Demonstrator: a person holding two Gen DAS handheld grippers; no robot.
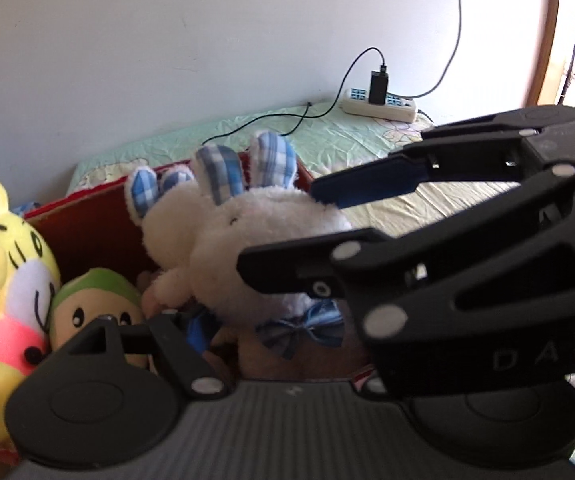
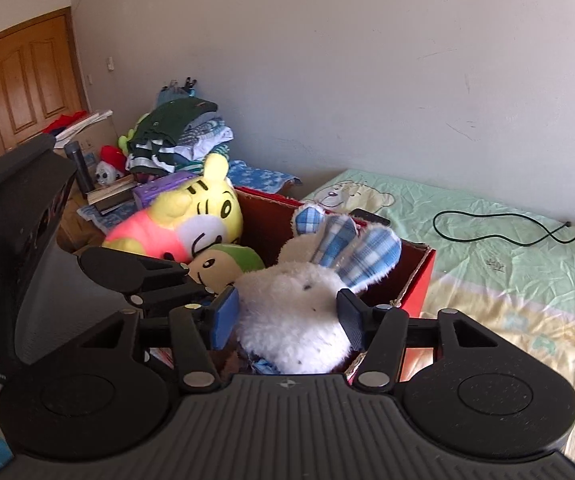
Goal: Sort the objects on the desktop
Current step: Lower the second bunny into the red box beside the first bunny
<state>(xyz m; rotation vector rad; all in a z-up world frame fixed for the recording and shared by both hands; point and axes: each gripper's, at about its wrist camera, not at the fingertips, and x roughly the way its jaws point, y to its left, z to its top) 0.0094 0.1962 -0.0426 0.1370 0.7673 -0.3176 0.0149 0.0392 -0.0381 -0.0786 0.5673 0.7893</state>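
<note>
A home bedroom is showing here: a bed (image 2: 507, 264) is wearing a cartoon-bear sheet, folded clothes (image 2: 179, 140) are piling up by the wall, a panelled wooden door (image 2: 31, 80) is standing beyond, and a power strip (image 1: 379, 106) is lying on the bed.

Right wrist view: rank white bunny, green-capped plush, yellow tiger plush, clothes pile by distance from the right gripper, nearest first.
1. white bunny: between the right gripper fingers, in the red box.
2. green-capped plush: just behind, left, in the box.
3. yellow tiger plush: farther left, at the box's back left.
4. clothes pile: far left, by the wall.
</note>
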